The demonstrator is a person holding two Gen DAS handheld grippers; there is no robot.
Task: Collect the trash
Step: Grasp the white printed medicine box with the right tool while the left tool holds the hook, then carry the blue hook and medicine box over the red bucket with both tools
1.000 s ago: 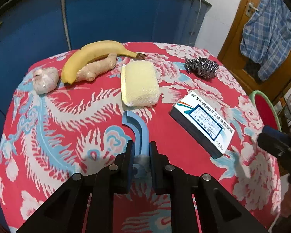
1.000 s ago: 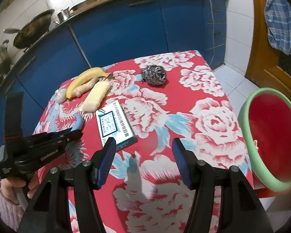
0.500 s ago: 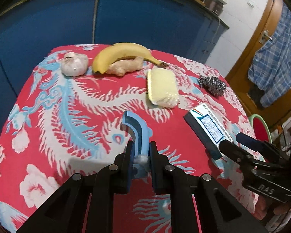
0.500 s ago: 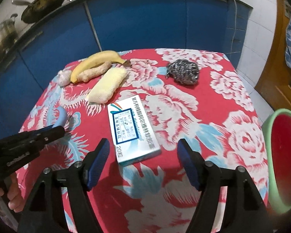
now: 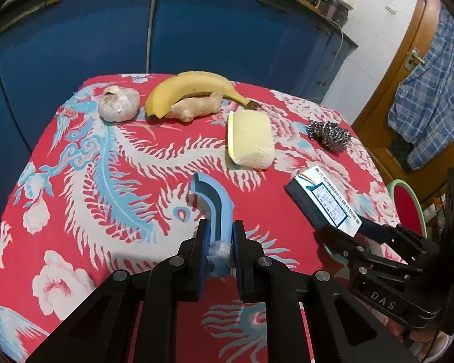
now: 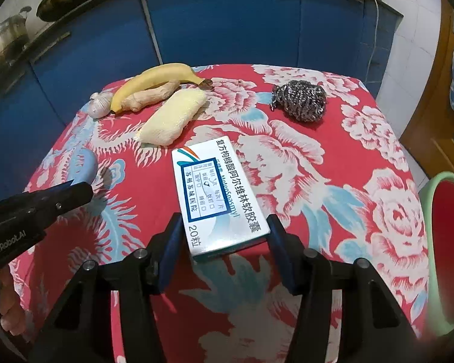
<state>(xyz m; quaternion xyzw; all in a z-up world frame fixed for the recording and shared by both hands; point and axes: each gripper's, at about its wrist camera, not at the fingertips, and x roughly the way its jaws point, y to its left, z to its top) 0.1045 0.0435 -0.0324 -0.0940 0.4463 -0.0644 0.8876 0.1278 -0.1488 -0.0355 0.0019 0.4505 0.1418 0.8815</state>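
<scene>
A white and blue medicine box (image 6: pixel 216 193) lies flat on the red flowered tablecloth (image 6: pixel 302 157). My right gripper (image 6: pixel 224 248) is open, its jaws on either side of the box's near end, not touching it. The box also shows in the left wrist view (image 5: pixel 324 201), with the right gripper (image 5: pixel 352 230) at its near end. My left gripper (image 5: pixel 221 243) is shut on a curved light blue plastic piece (image 5: pixel 212 204) and holds it above the cloth. In the right wrist view the left gripper (image 6: pixel 75 192) is at the left.
A banana (image 6: pixel 154 80), ginger root (image 6: pixel 148 95), garlic bulb (image 6: pixel 101 104), yellow sponge (image 6: pixel 172 116) and steel scourer (image 6: pixel 301 99) lie at the table's far side. A green-rimmed red basin (image 6: pixel 448 242) stands off the table's right edge. Blue cabinets (image 6: pixel 227 21) stand behind.
My right gripper has moved forward and down until its open jaws straddle the medicine box's near end. My left gripper has drifted a little, still holding the blue piece.
</scene>
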